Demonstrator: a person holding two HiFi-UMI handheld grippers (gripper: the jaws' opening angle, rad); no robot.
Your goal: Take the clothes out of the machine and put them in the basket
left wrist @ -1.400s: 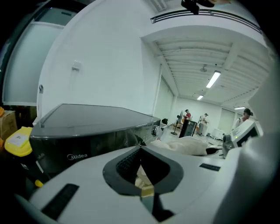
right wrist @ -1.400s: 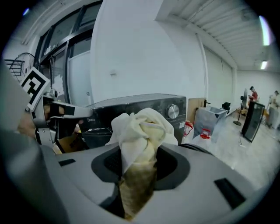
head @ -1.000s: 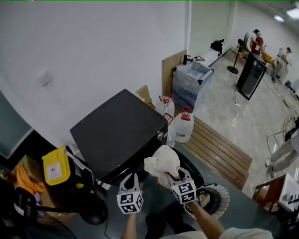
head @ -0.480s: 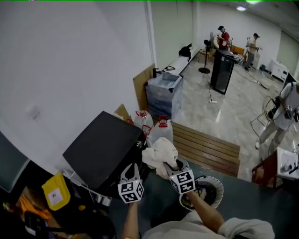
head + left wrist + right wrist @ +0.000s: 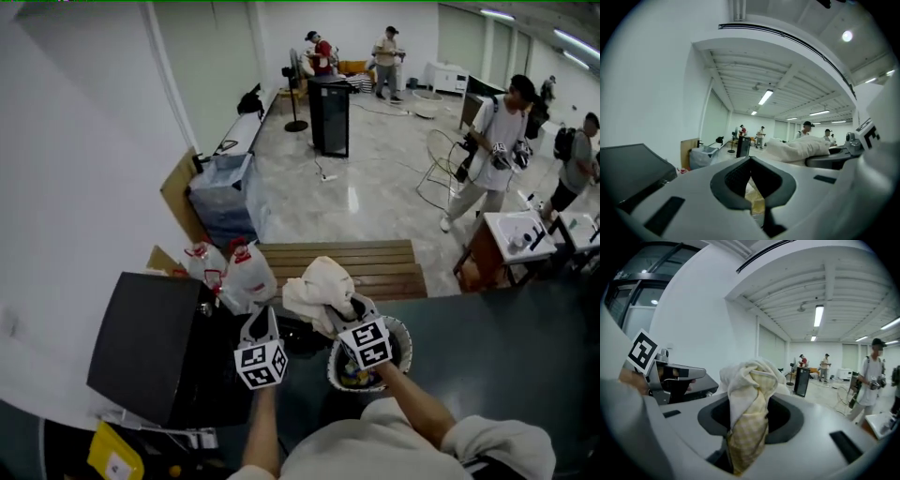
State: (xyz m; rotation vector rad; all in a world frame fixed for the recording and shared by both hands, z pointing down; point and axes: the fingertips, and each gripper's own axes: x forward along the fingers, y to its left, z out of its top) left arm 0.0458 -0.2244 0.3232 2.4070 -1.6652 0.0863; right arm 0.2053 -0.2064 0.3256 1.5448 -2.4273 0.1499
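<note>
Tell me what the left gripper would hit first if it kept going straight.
Nothing close: past the left gripper the way looks free toward the far black cabinet, though depth is unclear.

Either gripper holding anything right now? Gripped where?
Right gripper holds a cream and yellow-checked cloth. Its fingers pinch a bunched fold low on the cloth, and the rest bulges above them. Left gripper is shut and empty.

No legible text, brand or number anywhere (label on yellow container, lower left, too small).
</note>
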